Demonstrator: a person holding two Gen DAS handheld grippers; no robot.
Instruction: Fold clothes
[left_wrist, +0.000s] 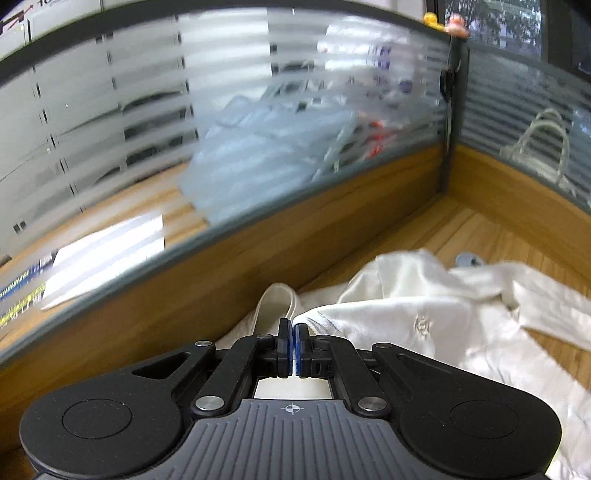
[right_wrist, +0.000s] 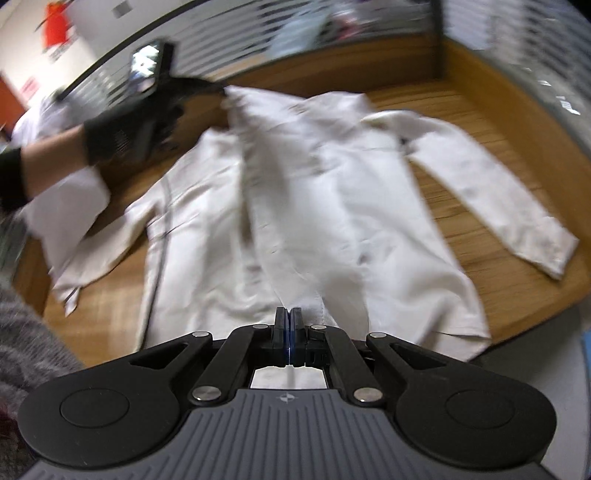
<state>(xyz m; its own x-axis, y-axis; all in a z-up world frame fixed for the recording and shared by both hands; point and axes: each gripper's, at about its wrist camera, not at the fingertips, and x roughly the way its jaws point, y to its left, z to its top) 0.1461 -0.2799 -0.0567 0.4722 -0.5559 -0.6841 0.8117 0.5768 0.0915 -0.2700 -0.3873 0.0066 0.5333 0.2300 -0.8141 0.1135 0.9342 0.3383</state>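
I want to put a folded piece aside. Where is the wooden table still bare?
Bare wood shows on the wooden table between the white long-sleeved shirt's right sleeve and the edge, and in the partition corner. The middle is crowded.

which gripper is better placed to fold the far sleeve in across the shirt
Right, probably. The right gripper is shut on the white shirt's hem, nearer that outstretched sleeve; the left gripper is clamped at the collar.

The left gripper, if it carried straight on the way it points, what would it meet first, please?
Likely the white shirt pinched in the left gripper, then the wooden base of the frosted glass partition; depth is unclear.
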